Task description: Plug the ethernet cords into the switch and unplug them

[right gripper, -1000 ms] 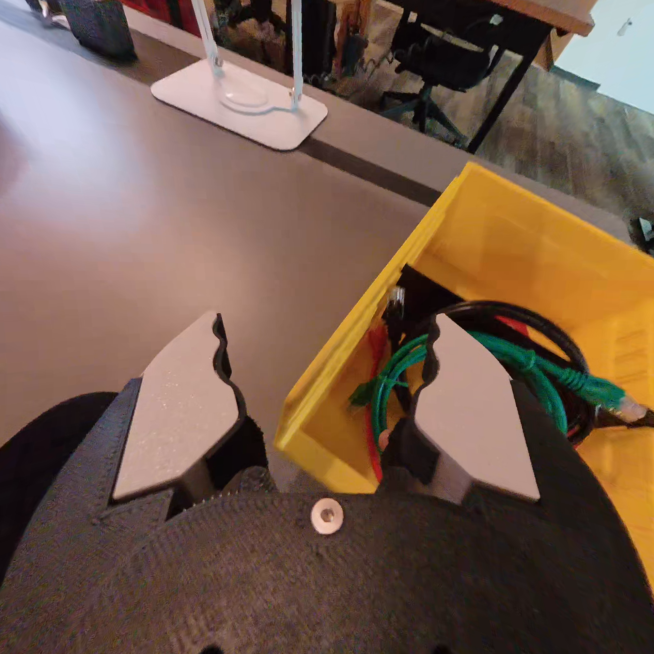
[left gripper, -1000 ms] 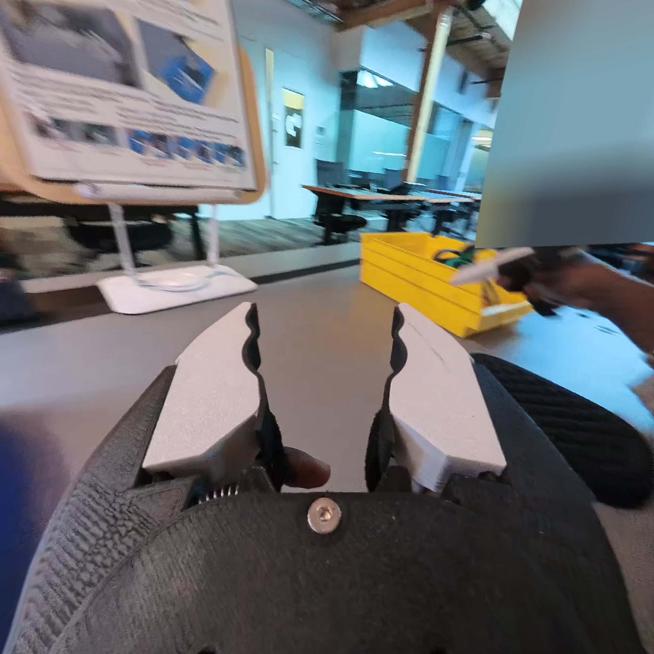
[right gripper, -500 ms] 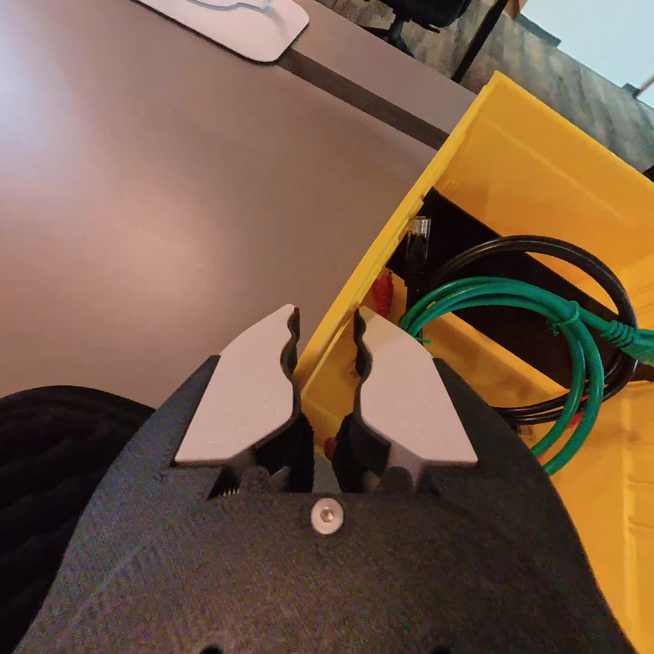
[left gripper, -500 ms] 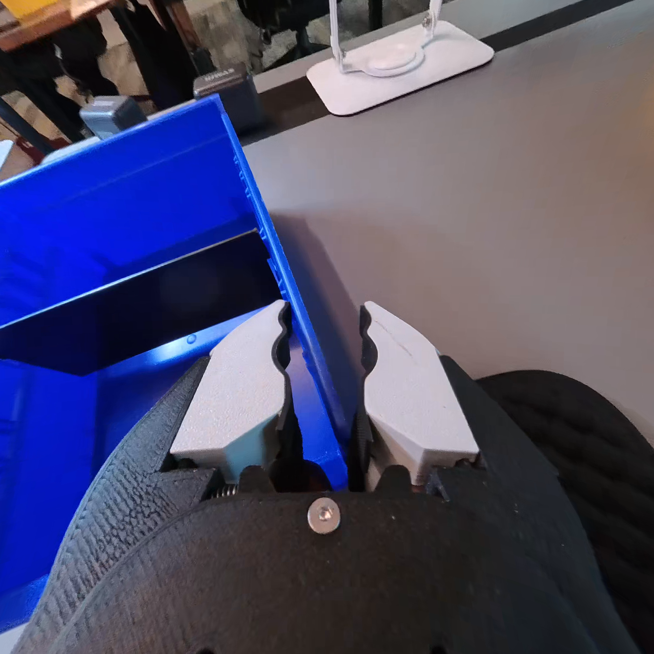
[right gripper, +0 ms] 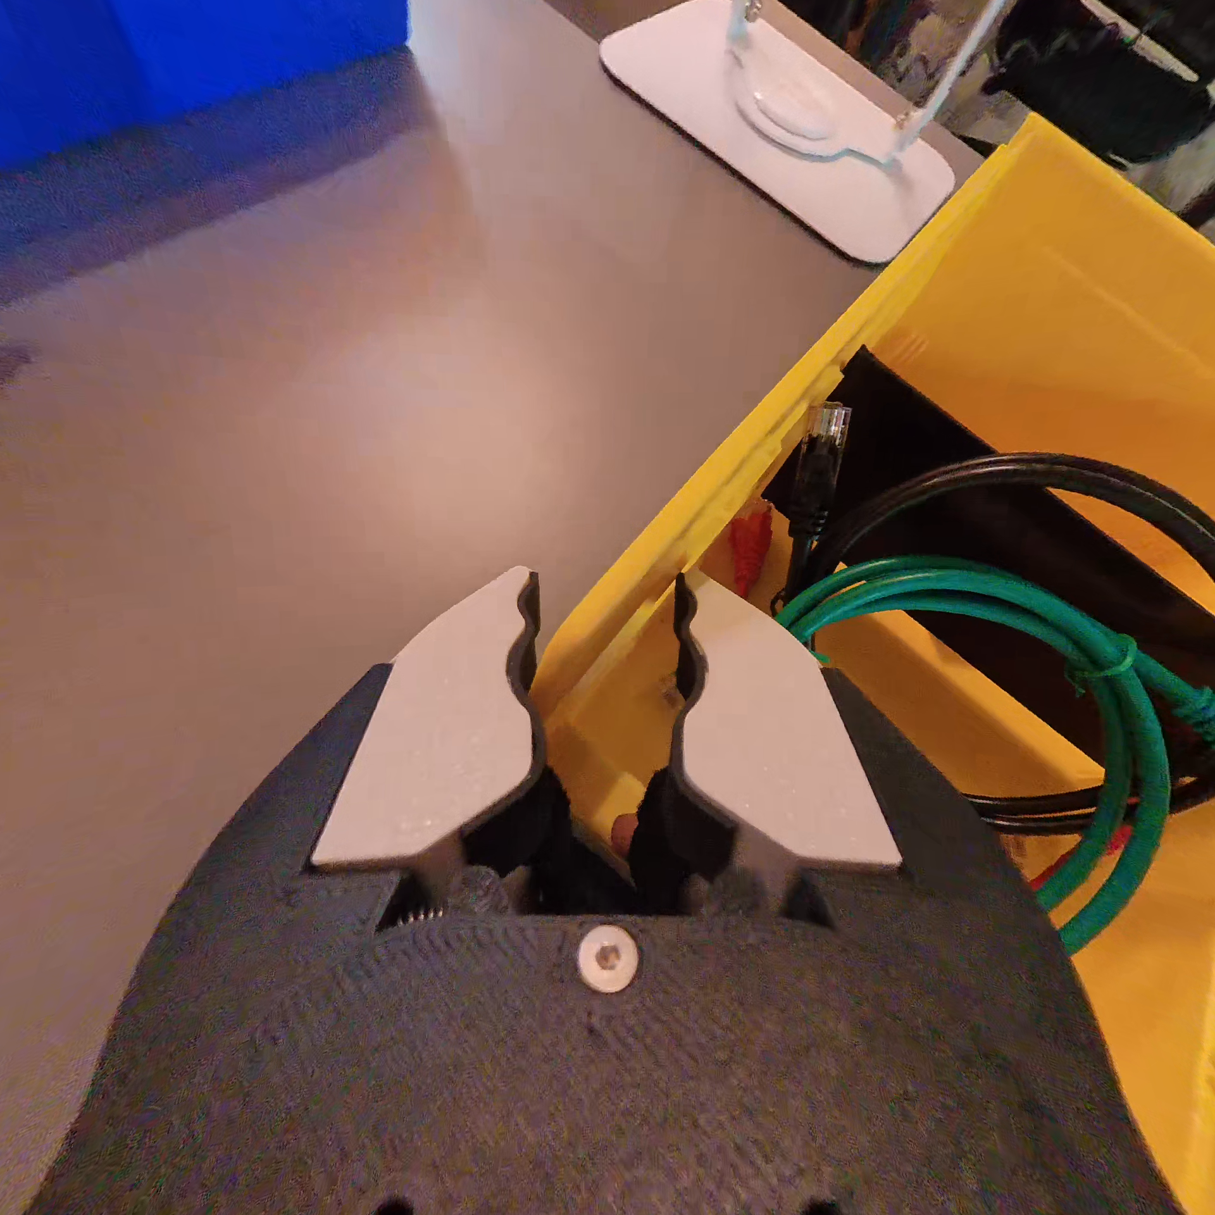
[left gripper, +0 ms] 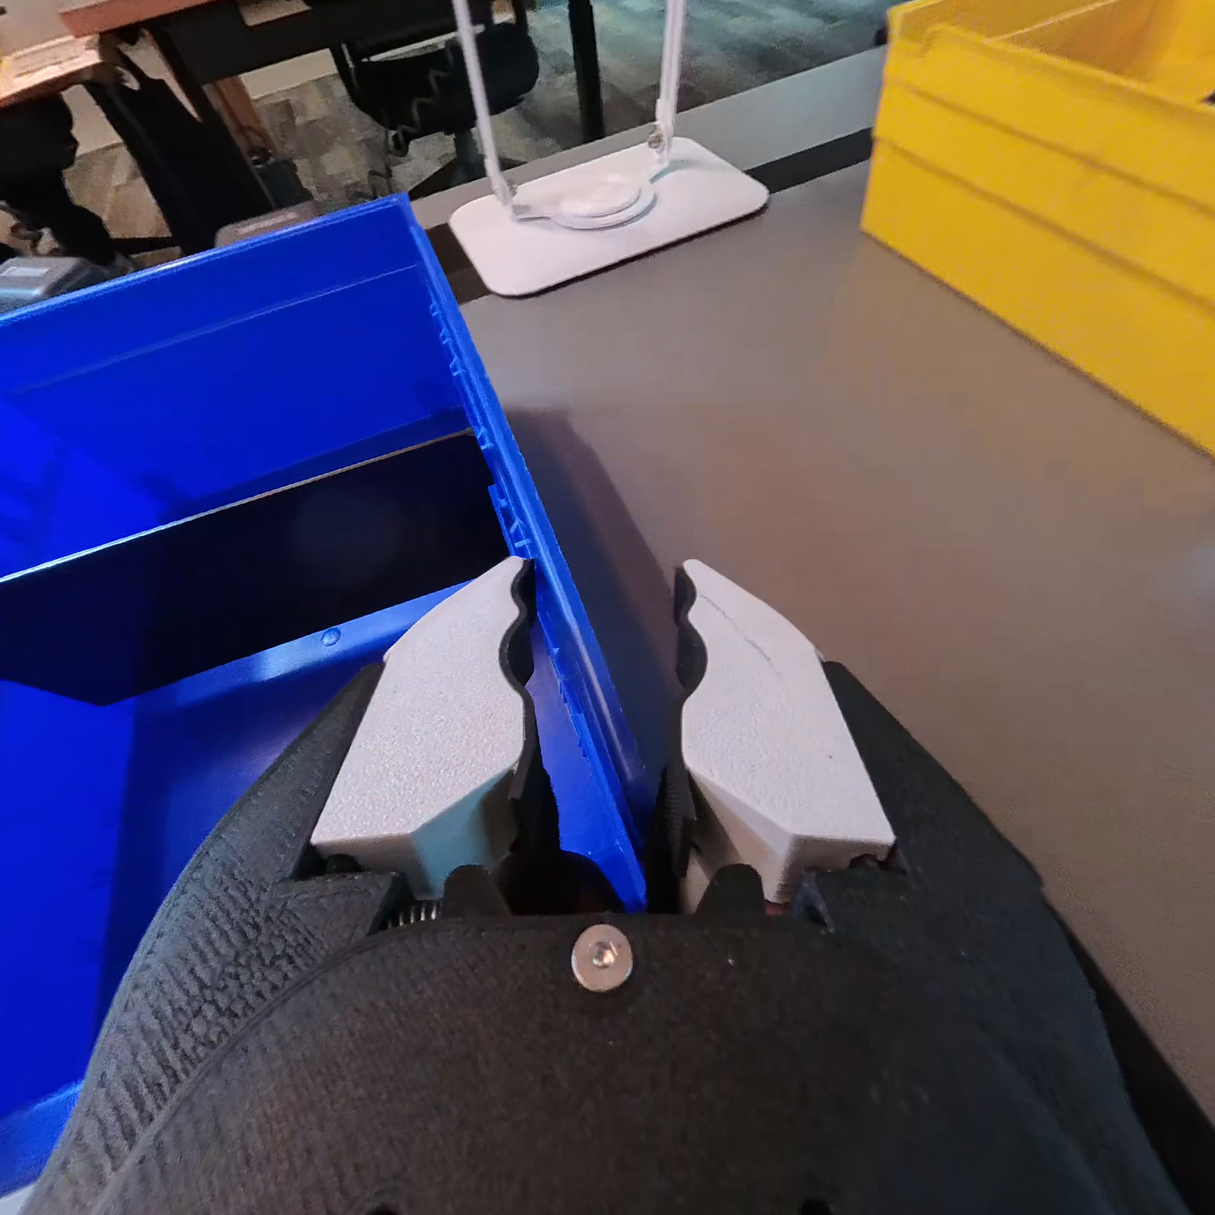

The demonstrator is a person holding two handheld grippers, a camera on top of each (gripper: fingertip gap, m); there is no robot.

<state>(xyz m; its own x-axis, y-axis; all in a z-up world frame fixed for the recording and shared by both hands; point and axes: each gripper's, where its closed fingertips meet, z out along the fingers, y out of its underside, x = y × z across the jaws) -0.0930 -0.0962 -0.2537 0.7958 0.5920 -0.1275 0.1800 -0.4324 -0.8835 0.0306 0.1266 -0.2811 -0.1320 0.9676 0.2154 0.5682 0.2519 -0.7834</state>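
My left gripper [left gripper: 601, 572] straddles the right wall of a blue bin [left gripper: 230, 368] and is shut on it. A black divider crosses the bin, and the part I see holds nothing. My right gripper [right gripper: 608, 578] is shut on the left wall of a yellow bin [right gripper: 1019, 296]. That bin holds a coiled green ethernet cord [right gripper: 1118, 756], a coiled black cord [right gripper: 1052, 467] with its clear plug [right gripper: 825, 427] pointing up, and a red cord end [right gripper: 749, 546]. No switch shows in either view.
A white stand base [left gripper: 611, 223] with clear uprights sits at the table's far edge, between the bins. The grey table [right gripper: 329, 460] lies between them. The yellow bin [left gripper: 1052, 217] shows at right in the left wrist view, and the blue bin [right gripper: 164, 59] at top left in the right wrist view. Some 25 centimetres of space lies between my two pairs of fingers.
Both grippers came down over the bin walls and closed on them. Since then each bin has come into the other gripper's view, nearer the middle. Both pairs of jaws stand slightly wider.
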